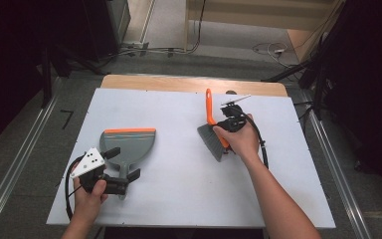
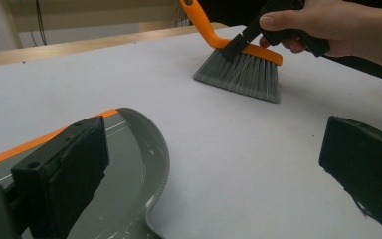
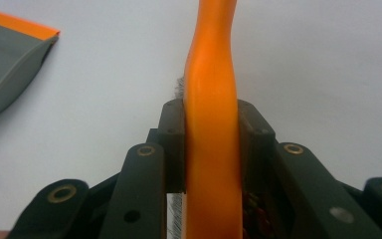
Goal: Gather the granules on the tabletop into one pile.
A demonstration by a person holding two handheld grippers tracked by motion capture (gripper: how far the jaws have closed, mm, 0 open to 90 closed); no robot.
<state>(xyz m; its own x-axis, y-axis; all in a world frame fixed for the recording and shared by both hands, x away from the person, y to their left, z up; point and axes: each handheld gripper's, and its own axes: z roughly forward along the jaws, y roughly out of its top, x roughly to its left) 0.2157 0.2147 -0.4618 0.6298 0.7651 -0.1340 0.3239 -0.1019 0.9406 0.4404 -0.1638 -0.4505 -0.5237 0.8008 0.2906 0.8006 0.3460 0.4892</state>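
Note:
A grey dustpan [image 1: 129,143] with an orange front lip lies flat on the white table [image 1: 179,189], left of centre. My left gripper [image 1: 123,164] sits at the pan's handle end with its jaws wide apart. In the left gripper view the left gripper [image 2: 214,169] has one jaw over the dustpan's [image 2: 129,164] curved rear wall and nothing is pinched. My right gripper [image 1: 229,122] is shut on the orange handle of a hand brush [image 1: 213,137], whose grey bristles rest on the table. The brush handle [image 3: 211,59] runs up between the right gripper's [image 3: 211,129] pads.
The table's wooden far edge [image 1: 194,83] runs along the back. Cables [image 1: 268,49] lie on the floor beyond it. Metal rails [image 1: 15,169] flank the table. Bare table surface lies between the brush [image 2: 243,72] and the dustpan [image 3: 10,55].

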